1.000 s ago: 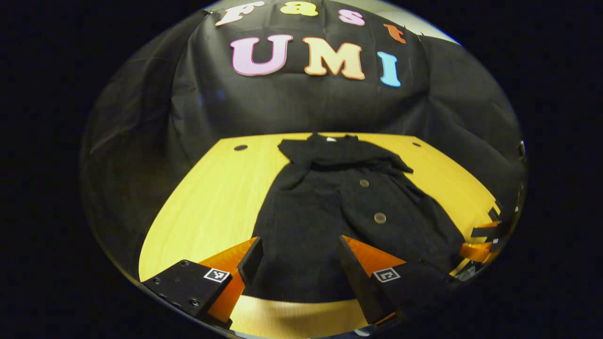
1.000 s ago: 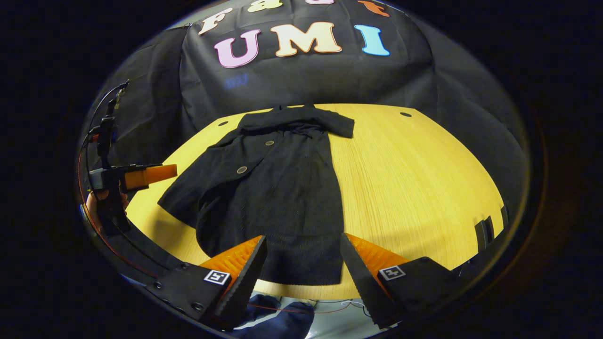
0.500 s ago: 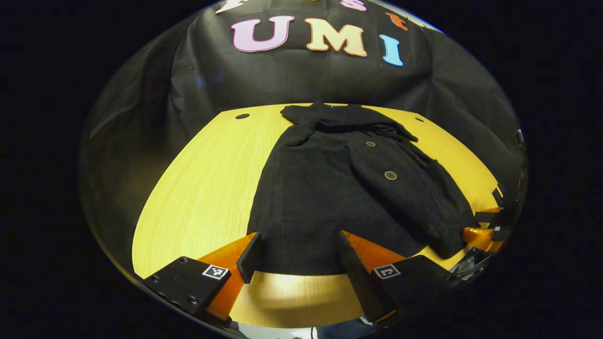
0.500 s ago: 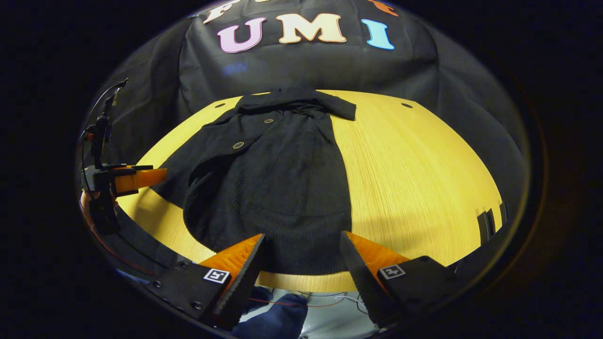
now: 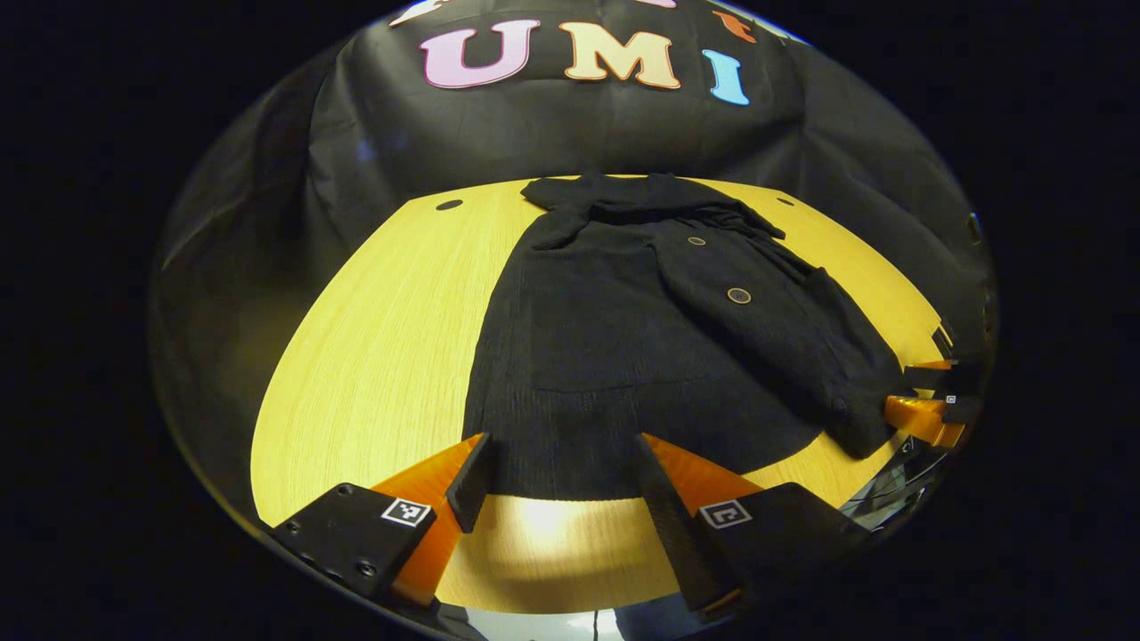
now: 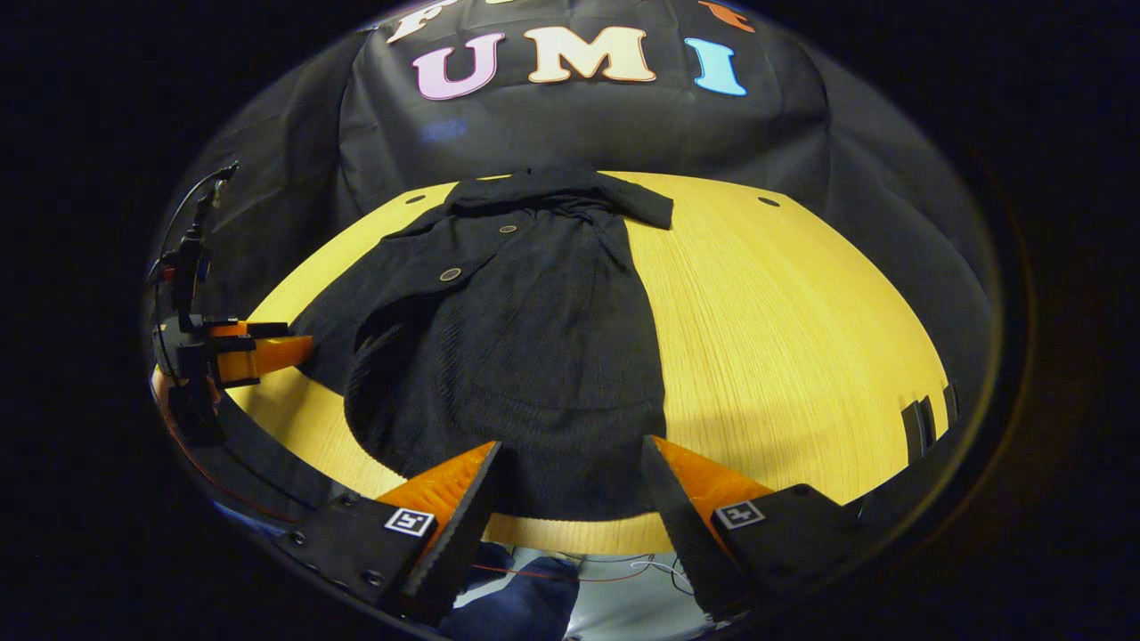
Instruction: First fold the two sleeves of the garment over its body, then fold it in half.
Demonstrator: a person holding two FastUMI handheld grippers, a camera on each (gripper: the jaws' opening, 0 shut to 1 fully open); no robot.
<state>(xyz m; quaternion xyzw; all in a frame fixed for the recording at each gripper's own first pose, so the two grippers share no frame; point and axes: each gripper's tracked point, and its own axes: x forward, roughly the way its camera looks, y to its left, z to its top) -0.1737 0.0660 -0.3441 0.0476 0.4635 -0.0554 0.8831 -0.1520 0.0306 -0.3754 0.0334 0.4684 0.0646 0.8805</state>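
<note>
Black garment (image 5: 623, 338) lies spread on the yellow wooden desk (image 5: 383, 356), collar end toward the far cloth wall, hem toward the near edge. In the right gripper view the same garment (image 6: 525, 338) sits left of centre on the desk (image 6: 784, 320), with bare wood to its right.

Two round buttons show on the front panel; the larger button (image 5: 738, 296) sits lower, about mid-body. Up at the collar end, cloth is folded across the body, its end sticking out as a dark flap (image 6: 648, 210). One front panel lies slanted outward toward the desk's side edge.

Left tongs (image 5: 557, 472) hover at the near hem, released, fingers spread wide with the hem edge between them. Not gripping the cloth; whether the tips touch it I cannot tell.

Right tongs (image 6: 570, 481) are likewise released, fingers spread over the hem at the desk's near edge. Nothing grasped.

The left tongs also appear far off in the right gripper view (image 6: 258, 352), beside the garment's slanted panel. The right tongs appear at the edge of the left gripper view (image 5: 926, 414), just beside the garment's lower corner.
</note>
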